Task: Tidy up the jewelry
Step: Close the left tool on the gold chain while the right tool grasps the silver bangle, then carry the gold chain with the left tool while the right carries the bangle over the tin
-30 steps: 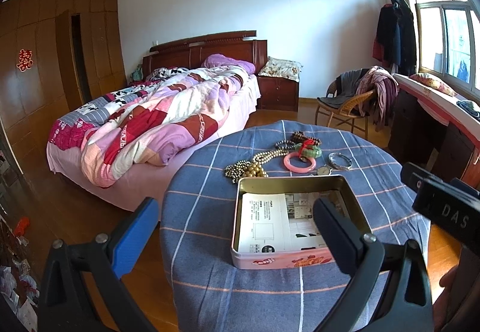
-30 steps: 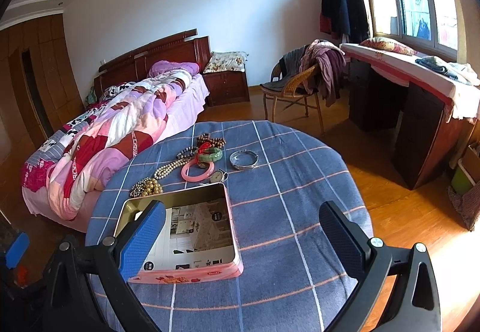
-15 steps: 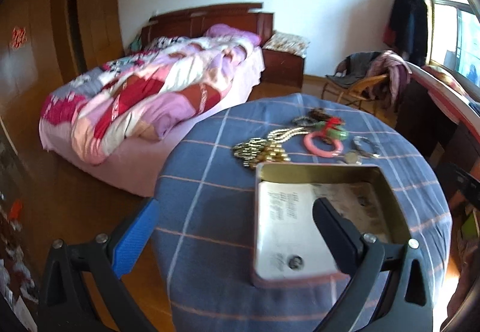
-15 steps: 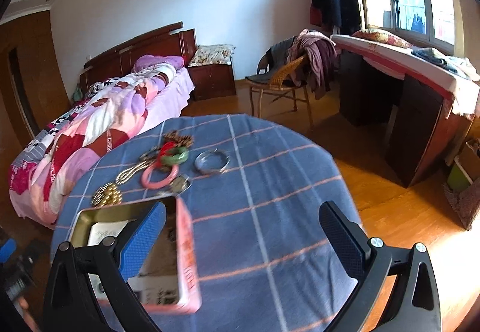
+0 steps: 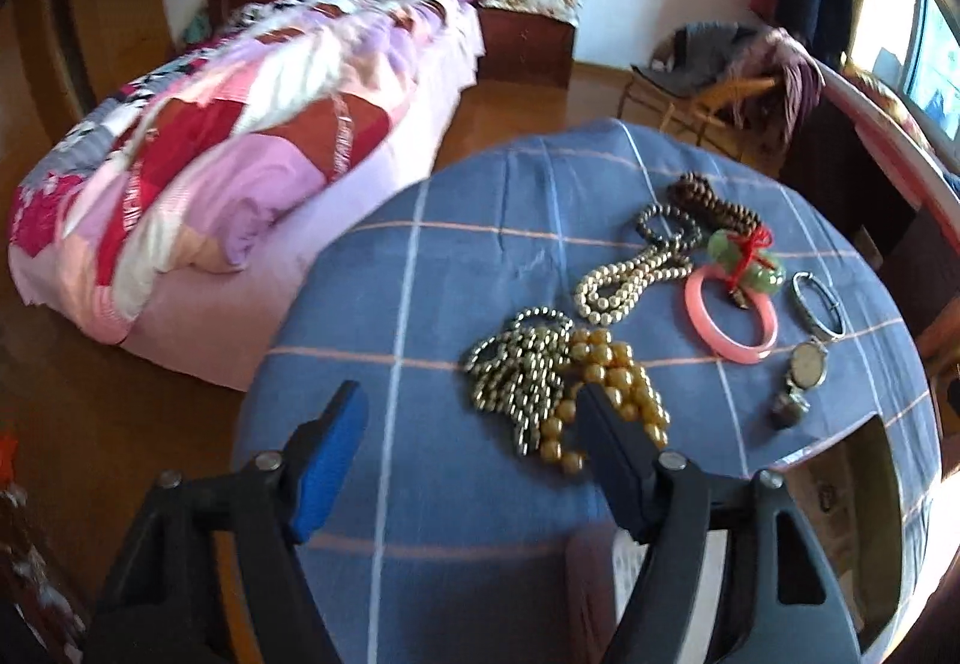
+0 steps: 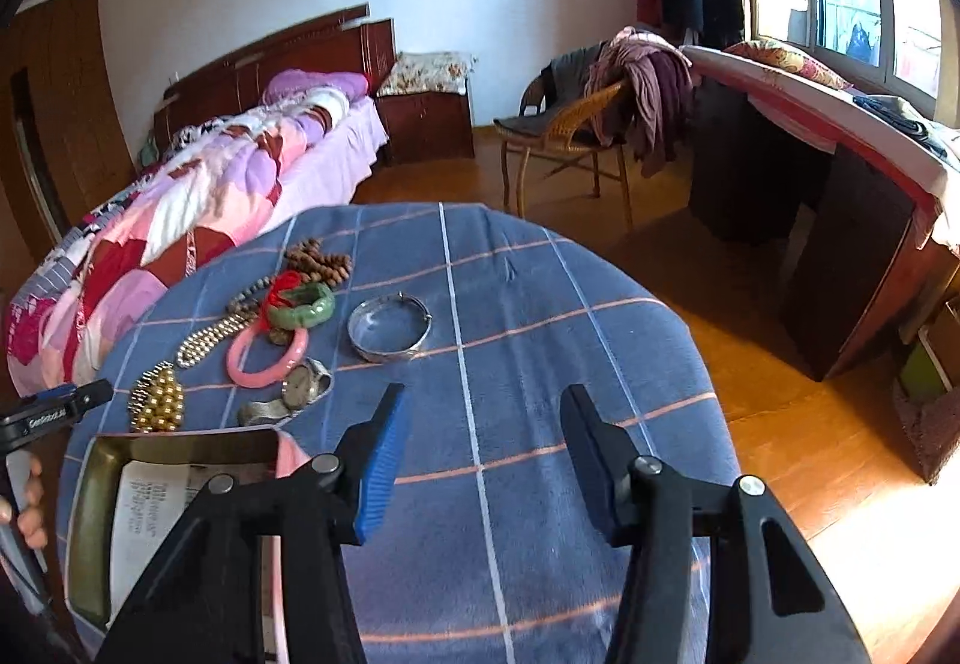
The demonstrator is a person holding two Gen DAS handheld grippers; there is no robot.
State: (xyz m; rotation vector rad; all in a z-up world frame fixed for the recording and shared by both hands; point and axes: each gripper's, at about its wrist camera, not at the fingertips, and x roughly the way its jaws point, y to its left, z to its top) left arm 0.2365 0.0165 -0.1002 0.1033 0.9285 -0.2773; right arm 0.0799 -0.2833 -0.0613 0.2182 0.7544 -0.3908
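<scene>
Jewelry lies on the blue checked tablecloth [image 5: 444,292]: a gold bead string [image 5: 618,394] tangled with dark metallic beads [image 5: 516,364], a pearl necklace [image 5: 618,280], brown beads [image 5: 708,202], a green bangle [image 5: 744,262], a pink bangle [image 5: 729,322], a silver bangle [image 6: 390,328] and a watch [image 6: 303,388]. My left gripper [image 5: 471,424] hovers just short of the bead tangle, jaws closing, with its pads clear of the beads. My right gripper [image 6: 483,424] hangs over bare cloth below the silver bangle, jaws closing on nothing. The open pink tin [image 6: 90,508] sits at the near edge.
A bed with a patchwork quilt [image 5: 210,141] stands left of the round table. A wicker chair with clothes [image 6: 576,123] and a dark desk [image 6: 840,220] stand to the right. A hand [image 6: 27,502] holds the left gripper at the right wrist view's left edge.
Both grippers came down and forward over the table, and their jaws have narrowed. The left view swung off the tin onto the bead tangle, and the tin slid toward the frame edges.
</scene>
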